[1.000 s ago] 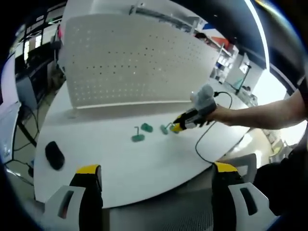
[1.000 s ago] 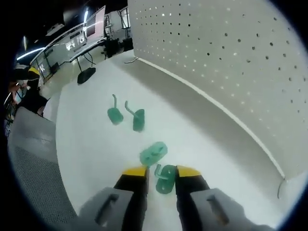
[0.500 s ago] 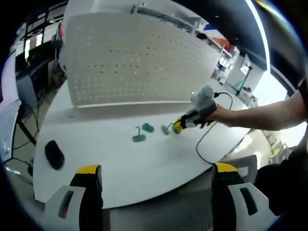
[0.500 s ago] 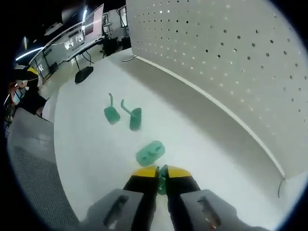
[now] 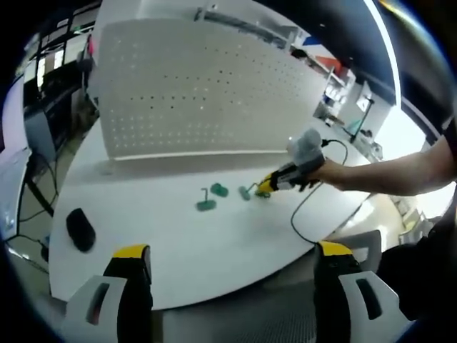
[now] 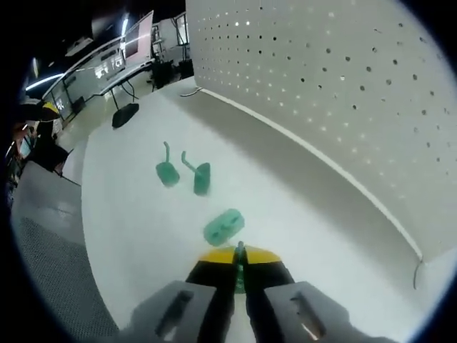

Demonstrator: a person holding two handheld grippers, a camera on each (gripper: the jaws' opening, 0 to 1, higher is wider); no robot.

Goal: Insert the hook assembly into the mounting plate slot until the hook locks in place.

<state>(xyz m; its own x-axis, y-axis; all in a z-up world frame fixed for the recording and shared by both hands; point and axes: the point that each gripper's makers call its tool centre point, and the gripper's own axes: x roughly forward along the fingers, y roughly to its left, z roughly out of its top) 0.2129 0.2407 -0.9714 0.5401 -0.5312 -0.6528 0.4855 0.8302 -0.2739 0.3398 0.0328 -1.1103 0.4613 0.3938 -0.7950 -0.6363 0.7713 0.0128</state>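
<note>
The right gripper (image 6: 239,266) pinches a small green plastic hook (image 6: 239,256); the slotted green plastic mounting plate (image 6: 223,227) lies just ahead; approach level, hook aligned to slot; the left gripper (image 5: 227,268) waits wide open, empty.

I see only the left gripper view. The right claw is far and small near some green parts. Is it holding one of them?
Observer: Yes. In the right gripper view the right claw is shut on a green hook, a thin edge showing between the jaws.
Operator: What lies just ahead of it?
Observer: A green mounting plate, flat on the white table.
Operator: And further on?
Observer: Two more green hooks, side by side, stems up, before the pegboard.
</note>
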